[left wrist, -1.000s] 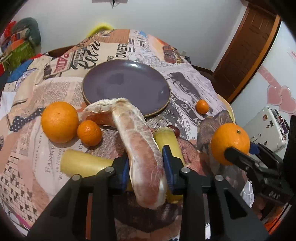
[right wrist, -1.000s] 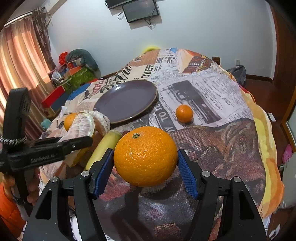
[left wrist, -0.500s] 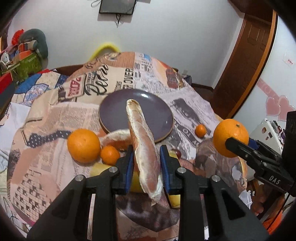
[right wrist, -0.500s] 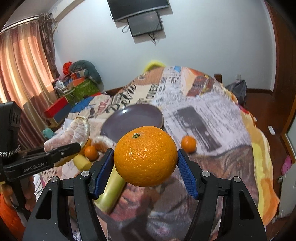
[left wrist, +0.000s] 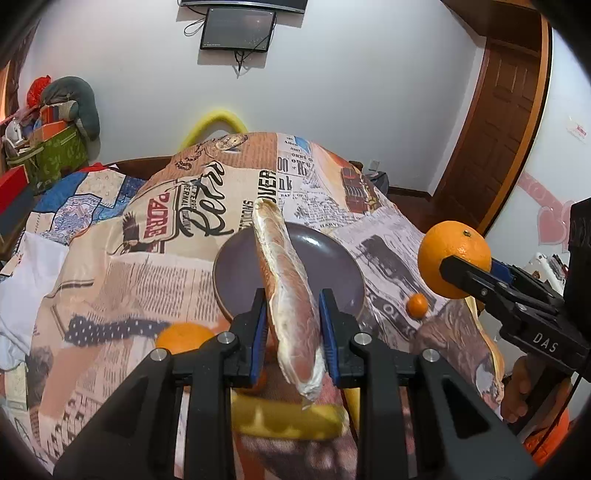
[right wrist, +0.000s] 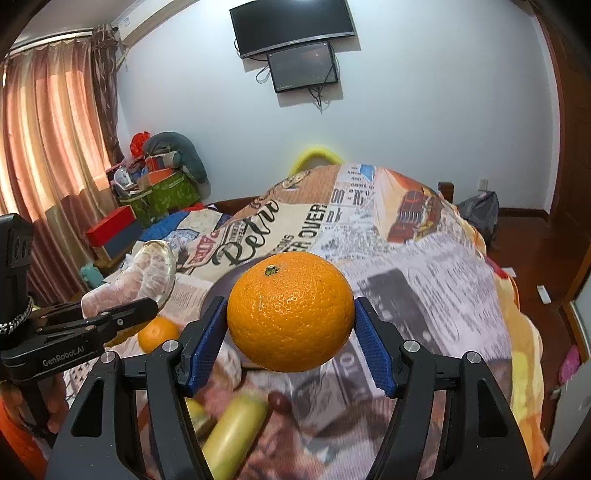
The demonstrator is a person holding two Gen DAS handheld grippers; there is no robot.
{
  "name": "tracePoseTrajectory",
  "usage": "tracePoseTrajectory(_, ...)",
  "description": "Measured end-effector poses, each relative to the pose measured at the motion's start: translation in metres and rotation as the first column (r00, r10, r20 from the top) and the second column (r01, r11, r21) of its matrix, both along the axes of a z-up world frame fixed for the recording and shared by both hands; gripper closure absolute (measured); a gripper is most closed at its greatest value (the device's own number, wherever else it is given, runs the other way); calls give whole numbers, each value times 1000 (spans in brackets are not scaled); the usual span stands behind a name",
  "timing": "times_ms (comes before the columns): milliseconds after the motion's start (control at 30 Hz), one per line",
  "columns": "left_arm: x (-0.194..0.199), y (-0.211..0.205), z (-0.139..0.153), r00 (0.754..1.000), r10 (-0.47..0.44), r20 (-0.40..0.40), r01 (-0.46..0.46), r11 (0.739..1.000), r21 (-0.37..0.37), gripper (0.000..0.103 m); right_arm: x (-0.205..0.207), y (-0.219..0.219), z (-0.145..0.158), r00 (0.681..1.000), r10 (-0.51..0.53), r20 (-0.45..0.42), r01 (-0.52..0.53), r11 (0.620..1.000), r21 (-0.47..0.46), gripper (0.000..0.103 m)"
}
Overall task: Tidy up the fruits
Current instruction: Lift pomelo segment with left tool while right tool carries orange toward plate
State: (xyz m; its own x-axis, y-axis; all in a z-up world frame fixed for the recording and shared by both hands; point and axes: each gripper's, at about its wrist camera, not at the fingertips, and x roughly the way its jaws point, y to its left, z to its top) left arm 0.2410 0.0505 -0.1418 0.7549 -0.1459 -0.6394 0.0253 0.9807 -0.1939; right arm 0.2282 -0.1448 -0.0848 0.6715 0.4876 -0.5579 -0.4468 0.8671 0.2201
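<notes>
Newsprint cloth [left wrist: 155,280] on table/bed(?), TV [right wrist: 293,24] on wall.

plate [right wrist: 218,291]: mostly hidden behind orange [right wrist: 290,311] | bananas [right wrist: 232,435]: blurred

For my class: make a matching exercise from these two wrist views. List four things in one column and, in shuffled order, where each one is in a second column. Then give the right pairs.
Things:
1. Large orange
2. Peeled pomelo segment
3. Purple plate
4. Small tangerine

Places:
A. Lying on the printed cloth, right of the plate in the left wrist view
B. Held in the left claw
C. Held in the right claw
D. Resting empty on the printed cloth

Pairs: 1-C, 2-B, 3-D, 4-A
</notes>
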Motion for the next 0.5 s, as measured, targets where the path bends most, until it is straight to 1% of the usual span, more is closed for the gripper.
tracePoseTrajectory(200, 31, 13, -3, 1000, 14, -6, -14, 1000, -5, 76, 21, 13, 1, 1000, 8, 4, -8, 1000, 6, 38)
tracePoseTrajectory(333, 48, 18, -8, 1000, 21, -5, -21, 1000, 14, 76, 34, 23, -1, 1000, 8, 10, -7, 1000, -4, 38)
tracePoseTrajectory(500, 68, 21, -16, 1000, 22, -13, -21, 999, 37, 76, 52, 36, -7, 1000, 15, -5, -15, 1000, -17, 38)
